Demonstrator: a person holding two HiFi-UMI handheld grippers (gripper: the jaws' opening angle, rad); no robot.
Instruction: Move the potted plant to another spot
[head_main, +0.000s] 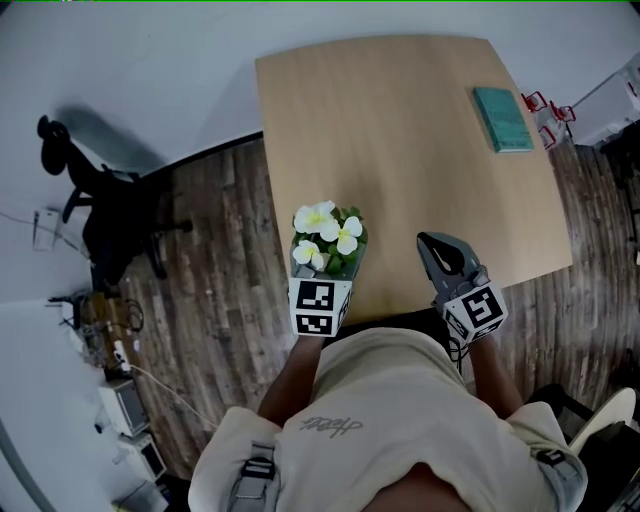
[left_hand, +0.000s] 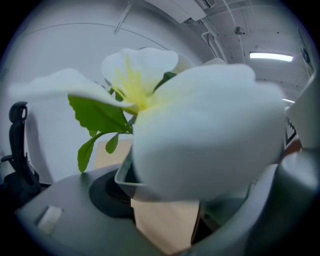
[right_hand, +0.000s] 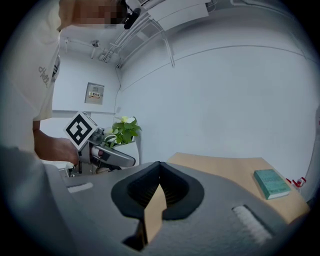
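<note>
Gripping the potted plant (head_main: 330, 240) by its pot with the left claw (head_main: 328, 266), at the table's (head_main: 400, 150) seven o'clock edge, seemingly lifted clear. Holding the right claw (head_main: 428, 241) pinched shut, empty, near five o'clock. Pickup done, by the look of it; left to do: carrying across, setting down elsewhere.

In the head view we cannot see the pot of the potted plant (head_main: 330, 240): its flowers and the marker cube (head_main: 320, 308) of the left gripper (head_main: 326, 270) cover it, and that gripper's jaws as well. In the left gripper view a blurred white petal (left_hand: 210, 135) fills the middle and hides most of the pot. The book (head_main: 502, 118) on the table's (head_main: 400, 150) far right is too small for us to read its cover.
</note>
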